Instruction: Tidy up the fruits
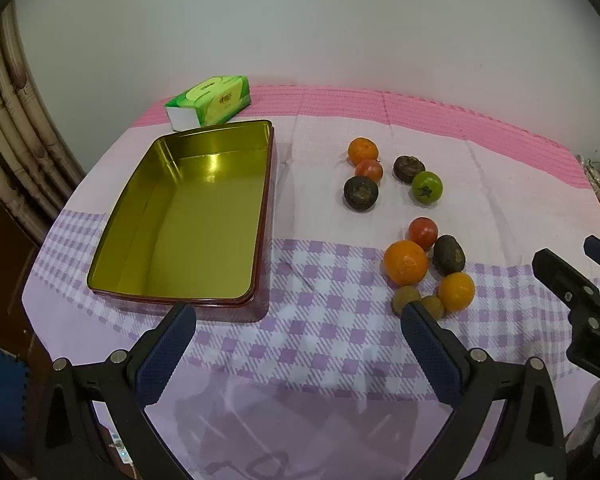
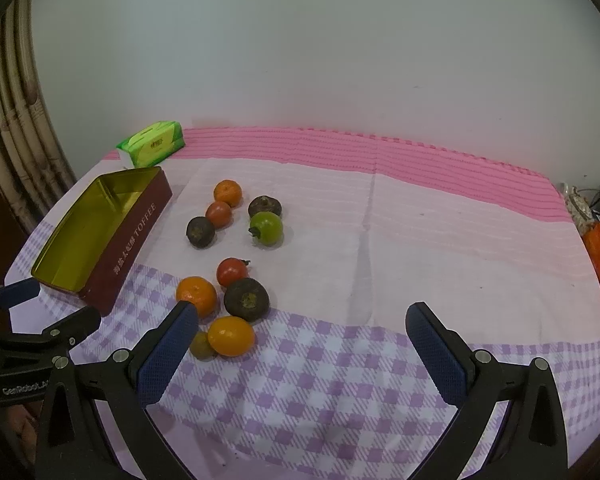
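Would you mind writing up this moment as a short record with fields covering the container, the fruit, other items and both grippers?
container: open tin, gold inside, dark red outside, nothing in it
surface: checked tablecloth
far fruit group: orange, red tomato, two dark fruits, green tomato
near fruit group: large orange, red tomato, dark fruit, small orange, two small brownish fruits
fruit in tin: none
other items: tissue pack behind the tin
left gripper: open, holding nothing
right gripper: open, holding nothing

Your left gripper partly hides two small brownish fruits beside the orange, possibly longans.
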`<state>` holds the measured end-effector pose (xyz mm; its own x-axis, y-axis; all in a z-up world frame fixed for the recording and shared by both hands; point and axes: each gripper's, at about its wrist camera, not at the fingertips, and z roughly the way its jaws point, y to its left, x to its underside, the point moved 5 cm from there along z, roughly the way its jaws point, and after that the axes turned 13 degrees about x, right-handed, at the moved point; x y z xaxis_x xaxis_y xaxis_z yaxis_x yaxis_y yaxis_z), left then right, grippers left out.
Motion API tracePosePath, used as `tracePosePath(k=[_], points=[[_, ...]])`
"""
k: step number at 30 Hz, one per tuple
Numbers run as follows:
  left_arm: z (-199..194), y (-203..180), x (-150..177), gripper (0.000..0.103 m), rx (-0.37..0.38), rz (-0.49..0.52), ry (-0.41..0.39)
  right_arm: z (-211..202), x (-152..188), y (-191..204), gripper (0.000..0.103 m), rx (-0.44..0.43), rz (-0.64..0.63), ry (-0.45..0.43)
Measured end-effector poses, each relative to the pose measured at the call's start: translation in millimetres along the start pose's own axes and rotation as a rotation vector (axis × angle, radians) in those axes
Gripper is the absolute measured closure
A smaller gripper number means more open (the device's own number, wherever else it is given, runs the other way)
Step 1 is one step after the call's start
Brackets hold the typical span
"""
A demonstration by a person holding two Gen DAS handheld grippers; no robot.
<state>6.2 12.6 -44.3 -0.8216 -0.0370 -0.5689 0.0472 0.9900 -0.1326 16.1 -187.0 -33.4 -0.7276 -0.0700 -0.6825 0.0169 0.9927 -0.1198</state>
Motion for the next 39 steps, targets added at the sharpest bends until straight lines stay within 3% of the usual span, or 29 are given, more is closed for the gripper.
tracePosePath(k=[14,25,39], points=[[2.5,-4.9,6.2,0.001,-0.001,0.034,0.030,6.5,3.6,-1.2,0.000,-0.005,-0.008,0.002],[0.4,-7.2,6.8,0.001,0.026,0.024,0.025,6.5,1.3,1.1,0.000,-0.006,-0.014,0.005],[3.7,-3.4,7.2,0.001,0.009,0.010,0.031,5.6,2.2,4.2,0.000,-0.010,-0.021,0.007]])
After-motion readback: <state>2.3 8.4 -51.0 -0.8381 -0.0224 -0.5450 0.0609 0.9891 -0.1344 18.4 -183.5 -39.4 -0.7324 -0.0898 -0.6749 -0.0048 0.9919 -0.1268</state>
